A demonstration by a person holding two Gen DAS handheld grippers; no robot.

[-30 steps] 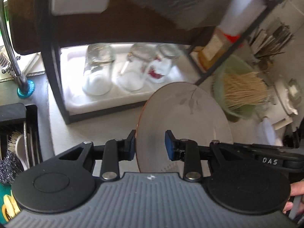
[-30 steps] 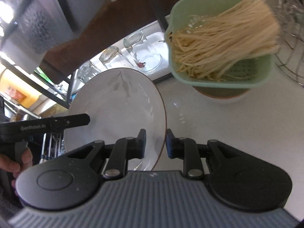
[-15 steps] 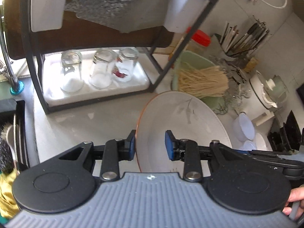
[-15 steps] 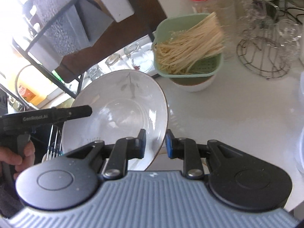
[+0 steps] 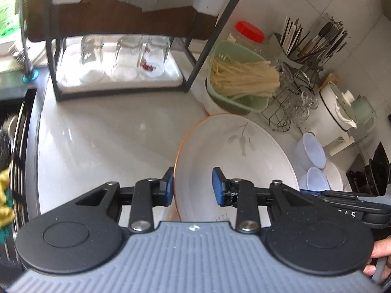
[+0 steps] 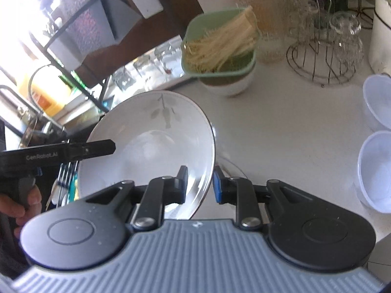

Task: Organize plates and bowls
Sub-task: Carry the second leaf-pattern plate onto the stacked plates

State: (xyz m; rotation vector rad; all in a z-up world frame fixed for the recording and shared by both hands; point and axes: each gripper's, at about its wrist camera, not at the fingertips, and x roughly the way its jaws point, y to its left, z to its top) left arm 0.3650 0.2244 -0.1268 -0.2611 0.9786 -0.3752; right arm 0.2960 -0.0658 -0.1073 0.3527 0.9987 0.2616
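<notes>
A white deep plate (image 5: 234,151) with a grey leaf print and an orange rim is held tilted above the counter between both grippers. My left gripper (image 5: 193,183) is shut on its left rim. My right gripper (image 6: 200,183) is shut on its right rim, where the plate (image 6: 149,136) fills the left middle of the right wrist view. Small white bowls (image 5: 312,156) sit on the counter to the right; they also show in the right wrist view (image 6: 376,171).
A black rack with upturned glasses (image 5: 127,58) stands at the back. A green colander of noodles (image 5: 239,78) sits on a white bowl beside it. A wire stand with glasses (image 6: 325,56), a red-lidded jar (image 6: 251,0) and a utensil holder (image 5: 312,39) stand behind. The sink (image 5: 14,122) is at left.
Both grippers have pulled back from the rack and lifted with the plate; more of the counter, the noodle colander and the small bowls has come into view.
</notes>
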